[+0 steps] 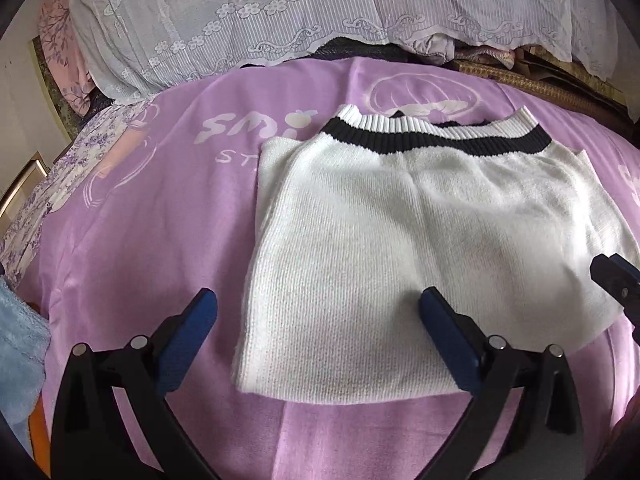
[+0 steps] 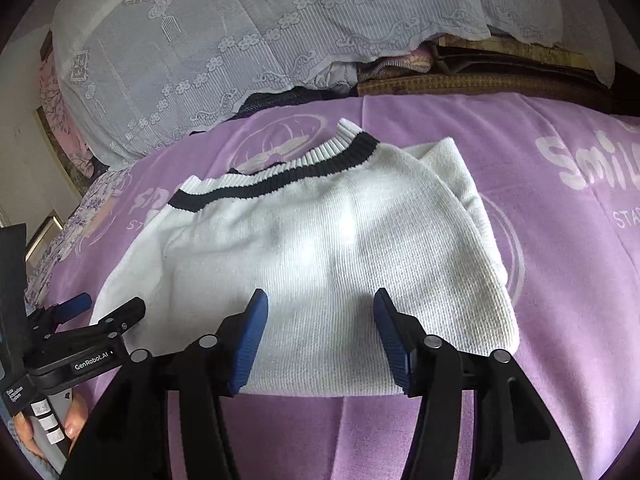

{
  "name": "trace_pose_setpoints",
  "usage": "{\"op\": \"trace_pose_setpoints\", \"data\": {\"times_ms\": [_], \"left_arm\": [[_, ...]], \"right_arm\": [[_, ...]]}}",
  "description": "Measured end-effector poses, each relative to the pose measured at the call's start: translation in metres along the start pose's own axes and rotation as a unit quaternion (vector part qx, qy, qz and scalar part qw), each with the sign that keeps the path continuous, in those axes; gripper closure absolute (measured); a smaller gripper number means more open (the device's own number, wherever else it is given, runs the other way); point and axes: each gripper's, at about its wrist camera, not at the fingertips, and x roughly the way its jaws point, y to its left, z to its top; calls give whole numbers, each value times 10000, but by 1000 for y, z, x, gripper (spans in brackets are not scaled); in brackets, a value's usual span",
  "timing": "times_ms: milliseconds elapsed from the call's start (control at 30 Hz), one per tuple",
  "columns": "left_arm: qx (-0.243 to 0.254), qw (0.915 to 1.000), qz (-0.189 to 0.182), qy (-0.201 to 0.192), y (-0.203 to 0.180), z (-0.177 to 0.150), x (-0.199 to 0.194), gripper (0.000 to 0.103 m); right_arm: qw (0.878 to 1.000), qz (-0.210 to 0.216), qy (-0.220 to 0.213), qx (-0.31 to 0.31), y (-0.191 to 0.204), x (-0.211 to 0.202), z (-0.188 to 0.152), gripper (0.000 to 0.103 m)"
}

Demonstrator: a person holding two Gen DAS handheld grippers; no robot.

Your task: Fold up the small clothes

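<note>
left gripper (image 1: 318, 300), pitched downward over the near left corner of the folded white knit sweater (image 1: 420, 248); its two blue-padded fingers (image 1: 192, 340) stand wide apart, one above the purple bedspread (image 1: 160, 208) and the other above the knit, with nothing clamped between them. right gripper (image 2: 320, 300), likewise angled down over the near edge of the same sweater (image 2: 320, 248); its jaws stand parted, both pads hanging over the white fabric and pressing on nothing. in the right wrist view the left gripper (image 2: 104, 308) enters from the lower left, and part of the person's hand (image 2: 68, 424) wraps its handle at the frame's bottom corner. in the left wrist view only one dark fingertip of the right gripper (image 1: 614, 276) shows at the right edge, over the sweater. the sweater lies flat in the middle of the bedspread, folded to a rough rectangle, its white-and-black ribbed collar (image 1: 436, 134) at the far side and a folded-in sleeve edge showing along its right side. the bedspread bears pale printed lettering (image 2: 588, 164) and a circular motif. behind it, a white lace cover (image 1: 280, 12) drapes over piled bedding; a floral sheet (image 1: 52, 184) runs along the left, and a light blue fabric (image 1: 20, 340) sits at the near left edge.
</note>
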Motion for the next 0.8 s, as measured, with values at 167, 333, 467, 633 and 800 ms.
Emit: {"op": "trace_pose_setpoints", "data": {"times_ms": [167, 333, 467, 633, 800], "left_arm": [[-270, 9988, -346, 211, 8, 2, 6, 4], [-287, 9956, -885, -104, 5, 21, -21, 4], [-145, 9945, -1035, -116, -19, 47, -17, 4], [-176, 9966, -654, 466, -23, 44, 48, 4], [-426, 9982, -402, 112, 3, 40, 29, 4]], "right_arm": [[9999, 41, 9, -157, 5, 2, -2, 37], [9968, 652, -192, 426, -8, -7, 18, 37], [9815, 1530, -135, 1145, -22, 7, 47, 37], [9730, 1461, -32, 1786, -57, 37, 51, 46], [9576, 1274, -275, 2569, -113, 24, 46, 79]]}}
